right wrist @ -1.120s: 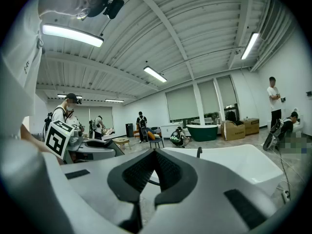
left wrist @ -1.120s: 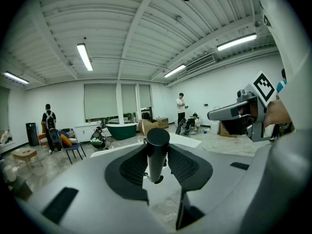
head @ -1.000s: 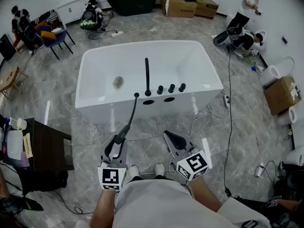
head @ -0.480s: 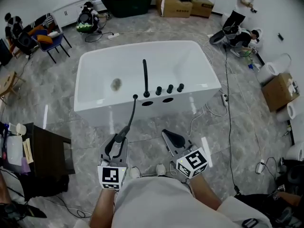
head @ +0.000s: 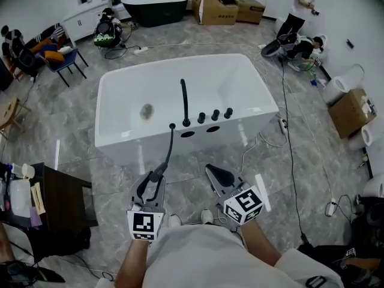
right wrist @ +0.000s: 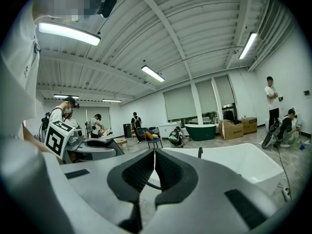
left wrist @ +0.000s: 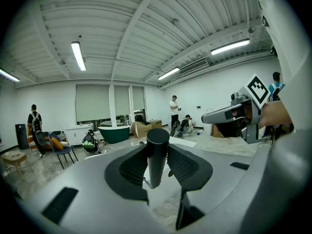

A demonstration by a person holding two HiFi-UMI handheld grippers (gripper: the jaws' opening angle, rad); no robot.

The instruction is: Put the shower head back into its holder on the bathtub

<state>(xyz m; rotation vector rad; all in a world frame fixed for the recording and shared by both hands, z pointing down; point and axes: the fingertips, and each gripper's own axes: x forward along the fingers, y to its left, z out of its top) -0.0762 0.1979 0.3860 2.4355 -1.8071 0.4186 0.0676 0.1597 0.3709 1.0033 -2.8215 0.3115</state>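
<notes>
The white bathtub point(head: 120, 134) stands ahead of me, with a black spout point(head: 184, 101) and three black knobs point(head: 215, 115) on its near rim. Two dark holder holes point(head: 187, 134) sit just below them. A black hose point(head: 168, 152) runs from the rim down to the black shower head handle point(left wrist: 157, 155). My left gripper point(head: 153, 180) is shut on that handle, which stands upright between the pads. To its right, my right gripper point(head: 214, 173) is shut with nothing in it. In the right gripper view, its jaws point(right wrist: 154, 161) meet in front of the tub point(right wrist: 239, 165).
A dark side table point(head: 66, 194) stands at my left. Cables point(head: 288, 119) trail over the grey tiled floor right of the tub, near a cardboard box point(head: 348, 116). A dark tub point(head: 153, 5), chairs and people point(head: 300, 8) are at the back.
The head view has shifted slightly, so the tub sits a little differently in the picture. Both grippers keep their places, and the left one still holds the shower head.
</notes>
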